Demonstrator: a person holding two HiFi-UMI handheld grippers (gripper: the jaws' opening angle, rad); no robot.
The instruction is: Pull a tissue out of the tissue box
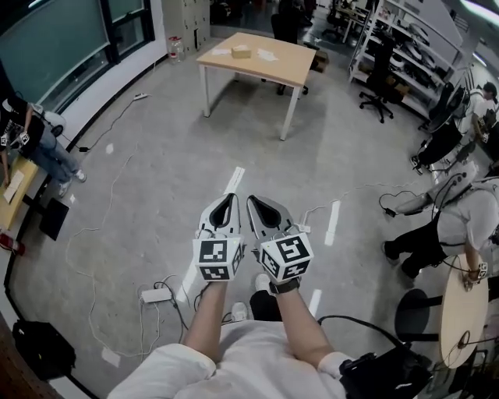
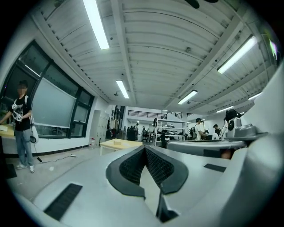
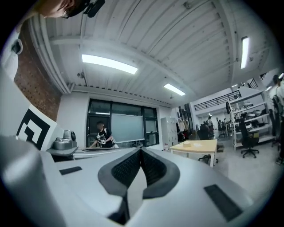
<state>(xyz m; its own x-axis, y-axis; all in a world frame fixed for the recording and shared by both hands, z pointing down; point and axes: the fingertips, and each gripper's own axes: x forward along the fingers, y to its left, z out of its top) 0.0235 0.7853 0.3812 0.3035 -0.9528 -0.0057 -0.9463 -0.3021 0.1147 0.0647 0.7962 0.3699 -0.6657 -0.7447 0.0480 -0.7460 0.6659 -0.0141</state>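
Out over the grey floor (image 1: 148,187), left gripper (image 1: 231,195) and right gripper (image 1: 251,199) hover side by side, both clenched on nothing; tissue box (image 1: 241,51) sits well apart, near the table's (image 1: 269,68) far left edge

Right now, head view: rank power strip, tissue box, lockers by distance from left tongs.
1. Power strip, on the floor, down-left of the left tongs.
2. Tissue box, on the wooden table ahead.
3. Lockers, by the far wall beyond the table.

Tissue box (image 1: 241,51): sm., tan, sits on far wood table (image 1: 290,68), upright, untouched.
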